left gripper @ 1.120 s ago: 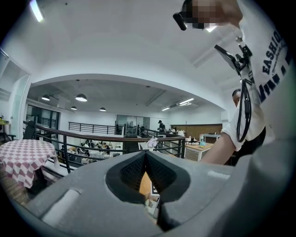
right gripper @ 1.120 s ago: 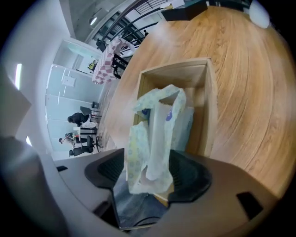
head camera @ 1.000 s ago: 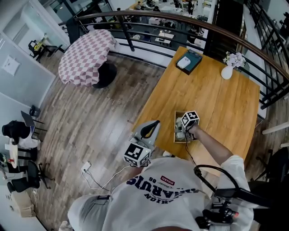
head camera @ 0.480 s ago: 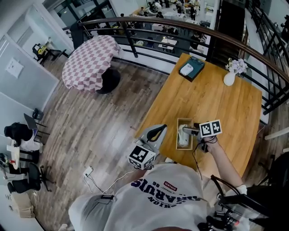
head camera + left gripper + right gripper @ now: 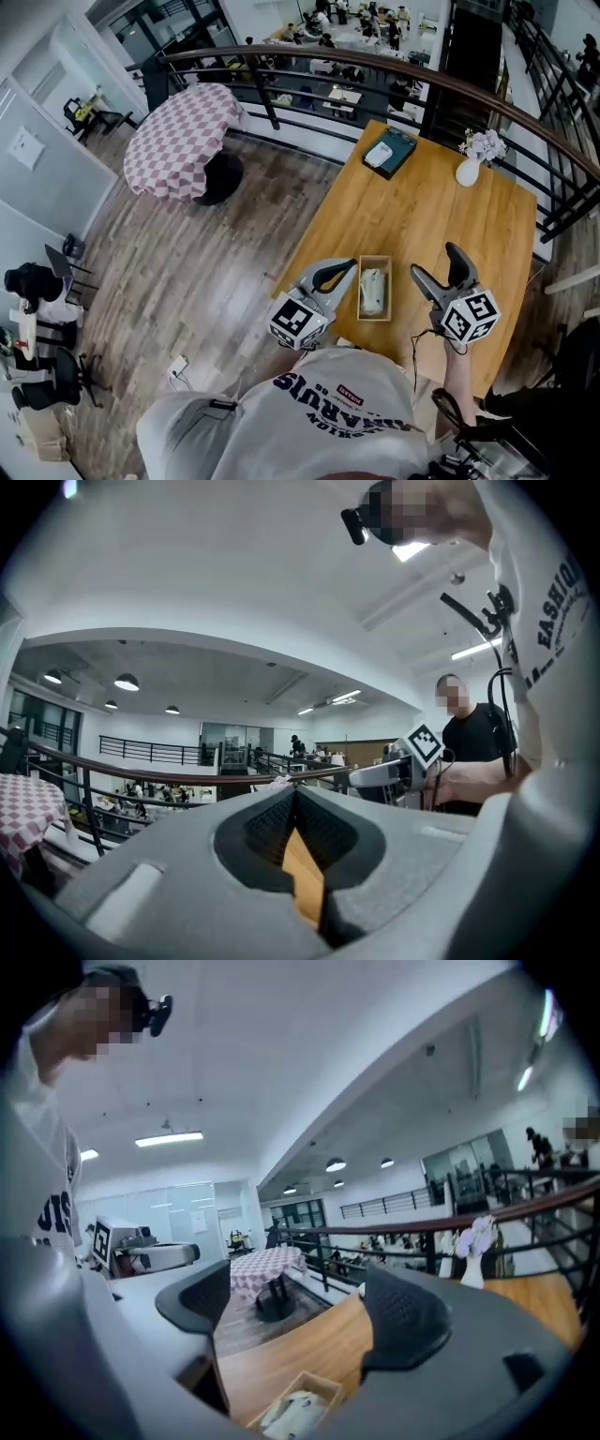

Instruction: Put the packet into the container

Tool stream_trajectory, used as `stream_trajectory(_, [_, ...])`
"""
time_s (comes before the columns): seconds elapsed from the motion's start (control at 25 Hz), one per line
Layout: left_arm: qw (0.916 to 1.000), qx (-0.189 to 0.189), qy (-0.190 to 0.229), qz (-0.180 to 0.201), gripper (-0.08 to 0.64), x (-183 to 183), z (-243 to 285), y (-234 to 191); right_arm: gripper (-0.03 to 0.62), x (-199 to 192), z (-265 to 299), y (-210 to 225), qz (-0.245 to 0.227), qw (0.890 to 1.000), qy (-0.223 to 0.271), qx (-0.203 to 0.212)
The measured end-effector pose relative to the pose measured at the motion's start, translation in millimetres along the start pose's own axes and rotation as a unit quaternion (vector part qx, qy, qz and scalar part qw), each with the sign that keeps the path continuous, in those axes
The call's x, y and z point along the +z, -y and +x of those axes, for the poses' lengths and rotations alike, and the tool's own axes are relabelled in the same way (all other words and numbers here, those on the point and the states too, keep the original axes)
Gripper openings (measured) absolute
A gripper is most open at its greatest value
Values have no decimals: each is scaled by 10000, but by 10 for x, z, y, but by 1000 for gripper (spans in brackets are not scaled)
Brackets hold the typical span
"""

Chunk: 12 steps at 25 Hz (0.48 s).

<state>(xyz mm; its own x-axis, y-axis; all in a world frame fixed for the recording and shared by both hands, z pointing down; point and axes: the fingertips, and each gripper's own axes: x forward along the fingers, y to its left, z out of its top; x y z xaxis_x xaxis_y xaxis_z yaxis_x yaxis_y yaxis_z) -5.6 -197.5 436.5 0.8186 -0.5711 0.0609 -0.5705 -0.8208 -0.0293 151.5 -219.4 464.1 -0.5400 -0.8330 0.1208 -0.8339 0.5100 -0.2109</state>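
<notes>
packet: a pale, crumpled packet (image 5: pixel 372 291) lies inside the container (image 5: pixel 361 298), its long axis along the box's own, which runs away from the person.
container: a small, open wooden box that stands on the table (image 5: pixel 450 216) close to the near edge, between the two tongs in the head view.
right tongs: the right tongs (image 5: pixel 436 262) are to the right of the box, near it but clearly apart. the jaws have just been opening and now stand wide, with nothing between them.
from the right tongs: in their own view the box (image 5: pixel 317 1381) and the packet (image 5: pixel 289 1416) sit low in the picture, under the gap of the right tongs (image 5: pixel 300 1307) and a little to its left. the jaws point out across the table, not down at the packet.
left tongs: the left tongs (image 5: pixel 345 269) have their jaws together and hold nothing. in their own view the left tongs (image 5: pixel 295 799) show only a sliver of table through the slit.
nearer side: in the head view the tip of the left tongs is just beside the box's left wall. how high it sits above the box i cannot tell.
judgement: the packet looks delivered, so the coming move probably only needs both tongs kept off the box.
</notes>
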Motion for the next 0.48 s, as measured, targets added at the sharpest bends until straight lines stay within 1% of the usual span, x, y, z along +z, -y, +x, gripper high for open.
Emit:
stream_trajectory(0.08, [9999, -111, 43, 17, 2, 33, 77, 36, 449, 211, -253, -21, -604, 9967, 392, -381])
stream_trajectory(0.2, [9996, -241, 108, 38, 2, 78, 184, 75, 449, 459, -591, -118, -1484, 9813, 883, -848])
stream_trajectory(0.28, [9993, -339, 162, 62, 2, 111, 246, 110, 448, 502, -733, -198, -1873, 9722, 942, -1047])
stream_trajectory(0.32, [9990, -398, 191, 73, 2, 128, 278, 133, 445, 491, -778, -239, -1975, 9700, 904, -1095])
stream_trajectory(0.36, [9986, -465, 221, 85, 2, 146, 311, 162, 429, 471, -816, -284, -2025, 9691, 868, -1112])
stream_trajectory(0.4, [9982, -539, 249, 101, 2, 164, 342, 196, 384, 449, -855, -329, -2041, 9688, 849, -1121])
stream_trajectory(0.44, [9977, -616, 274, 122, 2, 181, 373, 233, 326, 425, -898, -369, -2041, 9686, 840, -1145])
stream_trajectory(0.48, [9971, -689, 296, 145, 2, 197, 403, 271, 251, 404, -944, -397, -2042, 9679, 841, -1202])
